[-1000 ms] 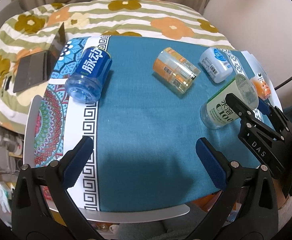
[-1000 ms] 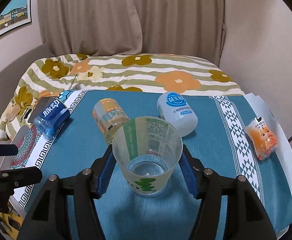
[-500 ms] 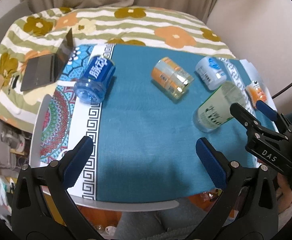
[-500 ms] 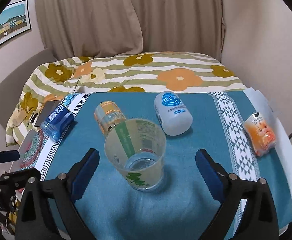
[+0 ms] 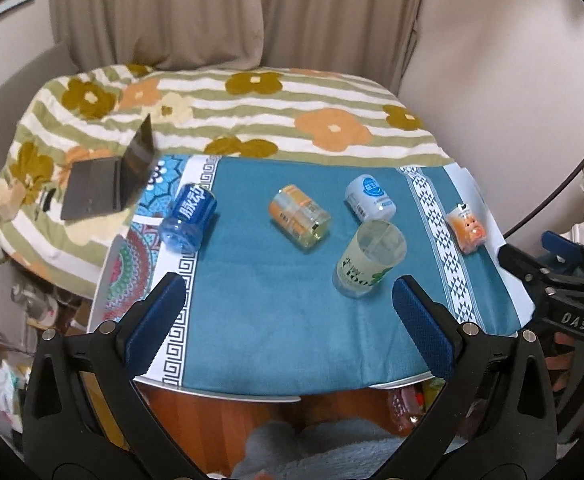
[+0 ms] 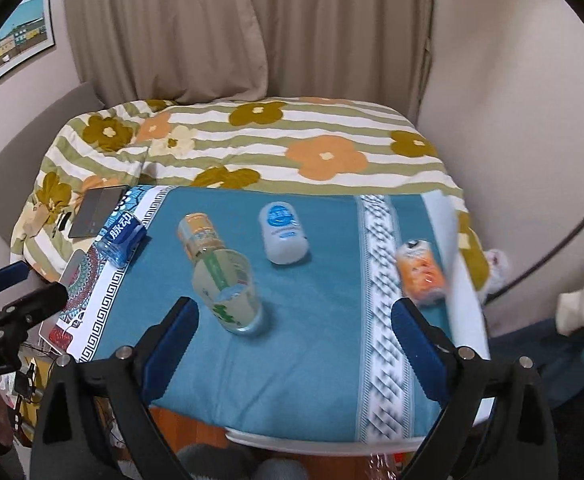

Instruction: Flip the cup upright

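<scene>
A clear plastic cup with green print (image 5: 368,260) stands upright, mouth up, on the teal tablecloth (image 5: 276,312); it also shows in the right wrist view (image 6: 228,292). My left gripper (image 5: 288,312) is open and empty, held back over the table's near edge, the cup just inside its right finger. My right gripper (image 6: 292,336) is open and empty, drawn back from the cup, which stands ahead near its left finger. The right gripper also shows at the right edge of the left wrist view (image 5: 560,276).
A blue cup (image 5: 188,216), an orange-labelled clear cup (image 5: 300,216), a white-and-blue cup (image 5: 370,198) and a small orange cup (image 5: 466,229) lie on their sides. A laptop (image 5: 108,184) rests on the flowered bedding (image 5: 252,112) behind the table.
My right gripper opened, let go of the upright cup and pulled back. Both grippers drew back from the table, so more of the room shows.
</scene>
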A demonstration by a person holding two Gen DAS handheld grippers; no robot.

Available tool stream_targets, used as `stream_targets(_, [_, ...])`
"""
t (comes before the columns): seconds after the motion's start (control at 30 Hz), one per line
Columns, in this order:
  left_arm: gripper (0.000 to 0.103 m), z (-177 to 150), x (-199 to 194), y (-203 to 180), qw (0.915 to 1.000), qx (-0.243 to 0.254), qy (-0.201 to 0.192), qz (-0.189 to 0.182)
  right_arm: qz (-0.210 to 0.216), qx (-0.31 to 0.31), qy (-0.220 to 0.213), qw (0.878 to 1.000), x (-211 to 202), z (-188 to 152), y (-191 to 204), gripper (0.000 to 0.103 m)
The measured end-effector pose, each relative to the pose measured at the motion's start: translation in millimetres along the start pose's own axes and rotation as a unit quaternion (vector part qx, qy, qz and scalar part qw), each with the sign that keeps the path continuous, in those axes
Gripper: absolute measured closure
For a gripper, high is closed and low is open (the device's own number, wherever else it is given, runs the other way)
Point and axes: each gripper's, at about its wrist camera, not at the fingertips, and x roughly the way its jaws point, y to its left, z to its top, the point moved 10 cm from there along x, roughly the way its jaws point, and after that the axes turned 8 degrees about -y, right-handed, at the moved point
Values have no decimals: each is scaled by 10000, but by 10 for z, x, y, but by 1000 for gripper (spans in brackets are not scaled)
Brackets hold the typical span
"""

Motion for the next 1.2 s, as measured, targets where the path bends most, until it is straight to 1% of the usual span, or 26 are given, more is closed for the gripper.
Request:
stream_targets(0.2, [0,-58,-100,4,9998,56,-95,168,-94,242,53,9996,-117,-68,-145,7])
stream_targets(0.4, [0,-33,-135,16,9992,134,-199,307,-87,244,36,9997,-136,-108,-131,7])
stream_targets(0.6, [0,20,-177,21,9989,187,-289,326,-68,220,-14,9997,-157,-88,-114,7])
stream_targets(1.2, [0,44,-147,29,9992,164,-240,285,-162,251,-14,9996,-157,-86,-102,7])
